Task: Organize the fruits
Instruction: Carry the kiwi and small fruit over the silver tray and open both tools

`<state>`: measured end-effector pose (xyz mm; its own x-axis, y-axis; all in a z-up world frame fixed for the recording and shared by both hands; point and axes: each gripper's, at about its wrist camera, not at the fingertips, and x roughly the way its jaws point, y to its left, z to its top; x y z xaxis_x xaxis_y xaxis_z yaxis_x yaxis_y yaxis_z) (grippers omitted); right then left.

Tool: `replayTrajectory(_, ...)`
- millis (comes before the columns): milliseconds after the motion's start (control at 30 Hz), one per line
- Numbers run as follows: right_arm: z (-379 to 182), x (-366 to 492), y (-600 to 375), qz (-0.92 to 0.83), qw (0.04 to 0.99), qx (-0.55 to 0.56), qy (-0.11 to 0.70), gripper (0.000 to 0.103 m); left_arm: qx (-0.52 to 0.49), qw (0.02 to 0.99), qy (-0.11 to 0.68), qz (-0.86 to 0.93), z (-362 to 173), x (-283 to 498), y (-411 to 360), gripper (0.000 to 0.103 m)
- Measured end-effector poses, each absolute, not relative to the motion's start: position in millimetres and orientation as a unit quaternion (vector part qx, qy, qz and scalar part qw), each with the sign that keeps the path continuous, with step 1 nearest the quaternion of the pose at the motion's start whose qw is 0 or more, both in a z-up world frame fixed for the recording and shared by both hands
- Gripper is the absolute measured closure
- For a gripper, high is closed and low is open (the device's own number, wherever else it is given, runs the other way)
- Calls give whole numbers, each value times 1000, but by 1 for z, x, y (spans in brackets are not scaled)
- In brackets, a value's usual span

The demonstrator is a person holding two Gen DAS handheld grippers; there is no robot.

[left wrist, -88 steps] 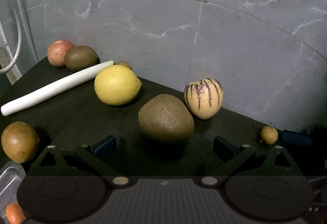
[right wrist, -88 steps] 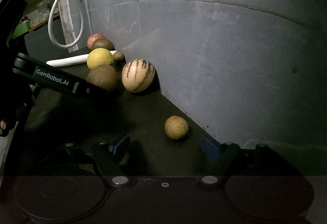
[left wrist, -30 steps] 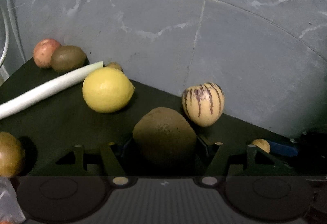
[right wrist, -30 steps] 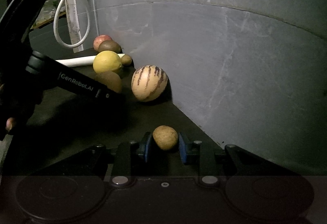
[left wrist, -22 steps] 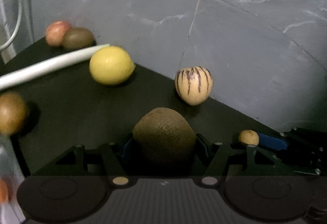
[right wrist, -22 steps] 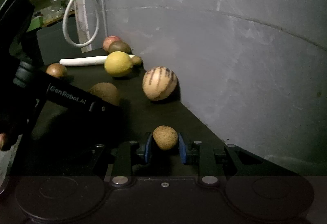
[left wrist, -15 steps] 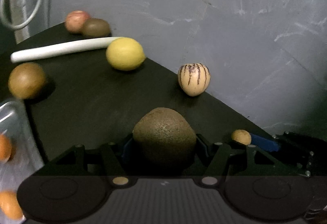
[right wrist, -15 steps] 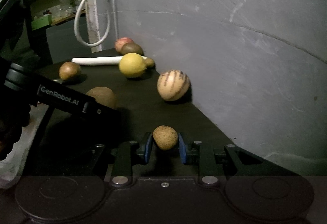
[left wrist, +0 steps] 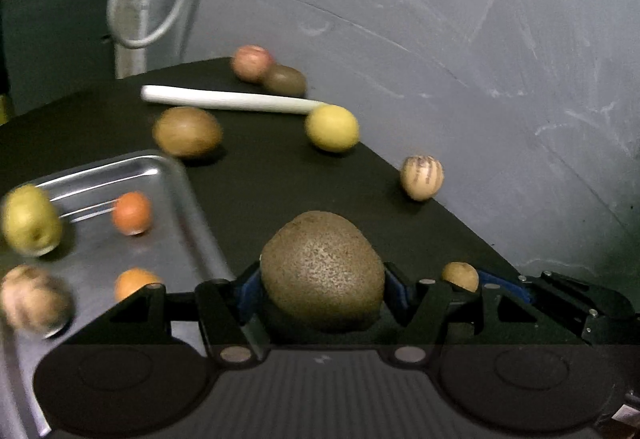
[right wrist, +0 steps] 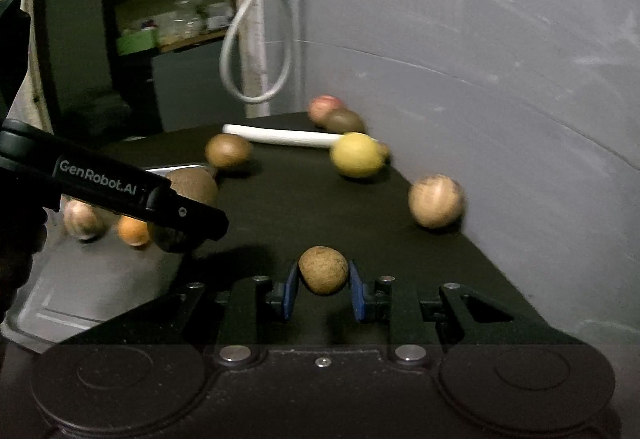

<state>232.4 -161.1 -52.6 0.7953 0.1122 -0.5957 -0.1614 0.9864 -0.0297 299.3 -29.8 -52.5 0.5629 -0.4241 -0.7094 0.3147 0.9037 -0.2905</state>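
The left claw point(left wrist: 322, 279) is clamped on a kiwi point(left wrist: 322, 273) beside a metal tray point(left wrist: 176, 175) holding fruit, while the right claw point(right wrist: 323, 293) grips a small brown fruit point(right wrist: 323, 269) above the dark counter point(right wrist: 320, 207). A lemon point(left wrist: 331, 128) and striped melon point(left wrist: 421, 177) lie near the wall.

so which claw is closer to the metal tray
Left. The left claw, gripping a big brown kiwi, sits right at the silver metal tray's edge; the right claw, holding a small tan fruit, is farther off.
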Motion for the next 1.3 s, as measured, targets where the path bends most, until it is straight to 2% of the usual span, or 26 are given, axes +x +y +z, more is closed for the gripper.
replayTrajectory(367, -49, 223, -99, 146, 935, -50, 320, 74, -100, 898, 409, -128, -48, 249, 51, 37)
replayTrajectory(700, -61, 221, -48, 199, 918, -84, 333, 74, -140, 890, 430, -54, -67, 227, 99, 37)
replayTrajectory(1300, -90, 233, -20, 188, 904, -120, 366, 74, -127, 876, 463, -43, -89, 245, 103, 37)
